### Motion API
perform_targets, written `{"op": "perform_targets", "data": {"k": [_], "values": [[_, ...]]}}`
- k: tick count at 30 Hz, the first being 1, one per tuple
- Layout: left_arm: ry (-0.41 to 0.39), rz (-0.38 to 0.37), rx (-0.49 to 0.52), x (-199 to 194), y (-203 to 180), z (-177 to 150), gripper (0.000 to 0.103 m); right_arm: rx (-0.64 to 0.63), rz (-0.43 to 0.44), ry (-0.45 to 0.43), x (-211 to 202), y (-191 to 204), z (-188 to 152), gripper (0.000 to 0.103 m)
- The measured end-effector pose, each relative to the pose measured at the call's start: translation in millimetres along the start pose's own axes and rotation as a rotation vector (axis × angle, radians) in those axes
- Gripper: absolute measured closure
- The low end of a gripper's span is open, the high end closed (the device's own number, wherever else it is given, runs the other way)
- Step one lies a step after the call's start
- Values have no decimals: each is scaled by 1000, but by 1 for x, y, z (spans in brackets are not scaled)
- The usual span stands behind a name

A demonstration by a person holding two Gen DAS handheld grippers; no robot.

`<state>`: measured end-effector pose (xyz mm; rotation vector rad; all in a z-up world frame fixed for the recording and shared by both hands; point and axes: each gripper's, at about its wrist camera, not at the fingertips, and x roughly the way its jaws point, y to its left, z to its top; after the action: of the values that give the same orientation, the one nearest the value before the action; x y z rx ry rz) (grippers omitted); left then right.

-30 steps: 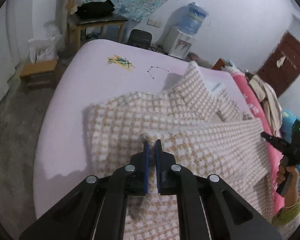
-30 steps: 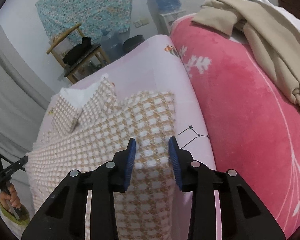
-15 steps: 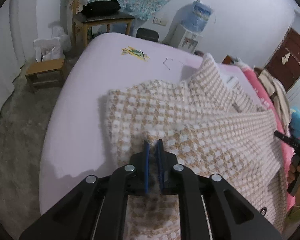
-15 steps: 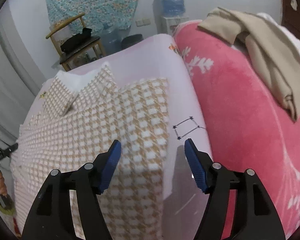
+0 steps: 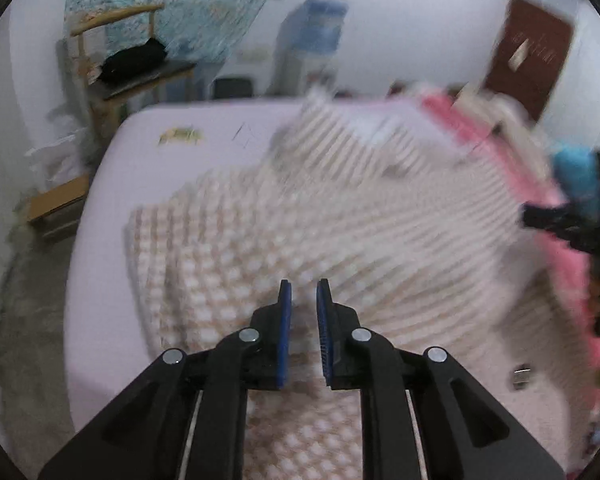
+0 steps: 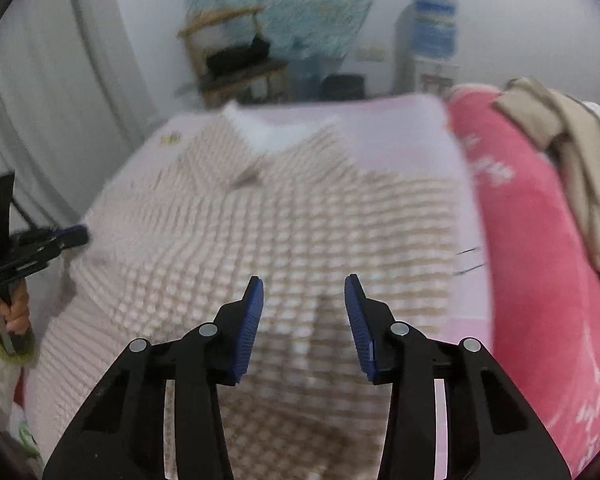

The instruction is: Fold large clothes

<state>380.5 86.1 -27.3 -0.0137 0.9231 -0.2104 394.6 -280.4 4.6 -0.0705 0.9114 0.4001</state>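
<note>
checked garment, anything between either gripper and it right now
Nothing visible does. The checked garment lies spread on the lilac bed sheet, directly under the left gripper and the right gripper. Both sets of jaws stand apart with only cloth beneath. The beige clothes lie off on the pink blanket.

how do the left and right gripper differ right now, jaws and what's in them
The left gripper has its jaws a narrow slit apart; they have just been opening, and no fold of the checked garment shows between them. The right gripper stands much wider, though its jaws have just been closing, also with nothing between them. Both point down over the same garment spread on the bed, with blue pads on black arms.
</note>
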Motion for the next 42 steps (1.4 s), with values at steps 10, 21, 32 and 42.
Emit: {"op": "perform_targets", "data": {"k": [10,21,32,42], "values": [[-79,-21,45,-9,-7,3,88,-31,-51,42,18,22,11,71],[8,89,45,44,-17,24,88,3,-19,106,73,41,36,73],[-38,99,98,29,-11,12,88,248,-113,59,75,-57,50,79],[-22,174,152,18,-10,3,82,184,-229,27,54,-48,52,70]]}}
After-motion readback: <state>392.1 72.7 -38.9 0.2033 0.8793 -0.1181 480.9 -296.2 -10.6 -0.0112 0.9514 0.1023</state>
